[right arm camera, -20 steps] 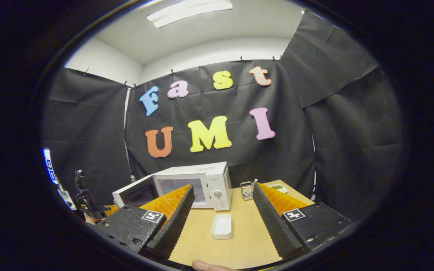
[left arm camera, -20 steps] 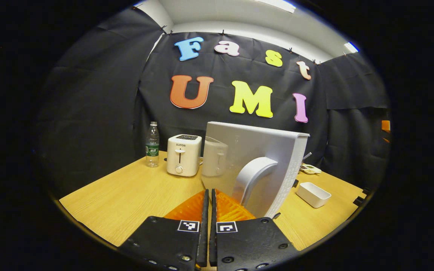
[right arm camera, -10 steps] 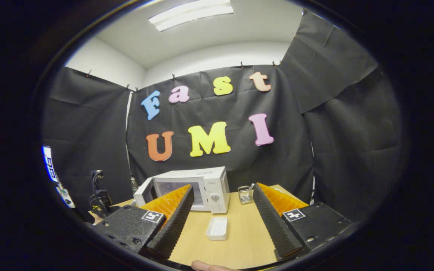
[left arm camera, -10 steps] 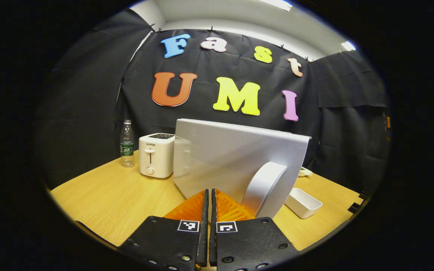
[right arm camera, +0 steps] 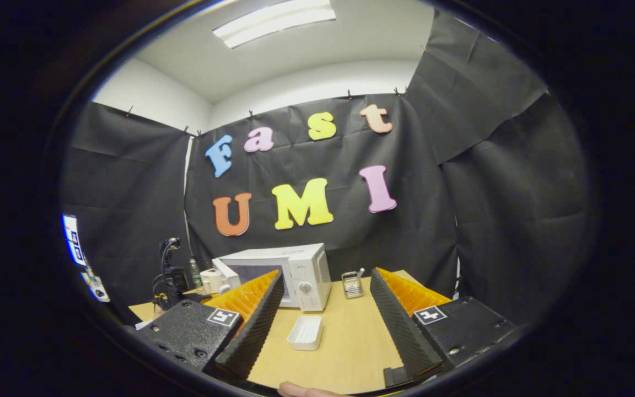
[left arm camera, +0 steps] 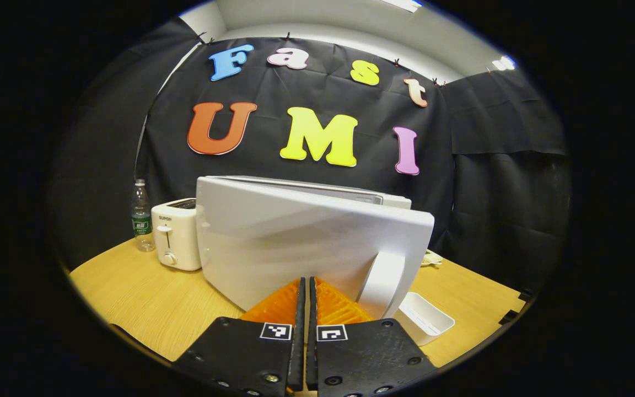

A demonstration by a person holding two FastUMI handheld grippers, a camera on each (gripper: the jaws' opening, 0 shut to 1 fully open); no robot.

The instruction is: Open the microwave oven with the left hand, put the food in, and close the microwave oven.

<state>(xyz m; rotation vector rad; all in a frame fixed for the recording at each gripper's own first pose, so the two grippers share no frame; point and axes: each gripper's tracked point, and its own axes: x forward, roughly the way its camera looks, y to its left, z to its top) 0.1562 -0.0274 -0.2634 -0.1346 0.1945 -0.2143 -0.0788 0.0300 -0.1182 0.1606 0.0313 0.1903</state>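
The white microwave [right arm camera: 284,270] stands at the back of the wooden table [right arm camera: 345,347]. Its door [left arm camera: 295,242] is swung almost flat against the body, with a narrow gap left. My left gripper [left arm camera: 305,280] is shut with nothing between its fingers, its tips right at the door's outer face, just left of the curved handle [left arm camera: 382,284]. I cannot tell whether they touch it. My right gripper [right arm camera: 326,273] is held open and empty above the table's near side. A shallow white tray [right arm camera: 305,332] lies on the table before the microwave, also at the right in the left gripper view [left arm camera: 425,318].
A white toaster [left arm camera: 174,234] and a water bottle [left arm camera: 141,215] stand left of the microwave. A small wire holder [right arm camera: 352,284] sits to its right near the back edge. A fingertip [right arm camera: 301,390] shows at the bottom of the right gripper view.
The microwave door has swung from half open to nearly closed, and my shut left gripper has followed it. The right gripper stayed open and barely moved.
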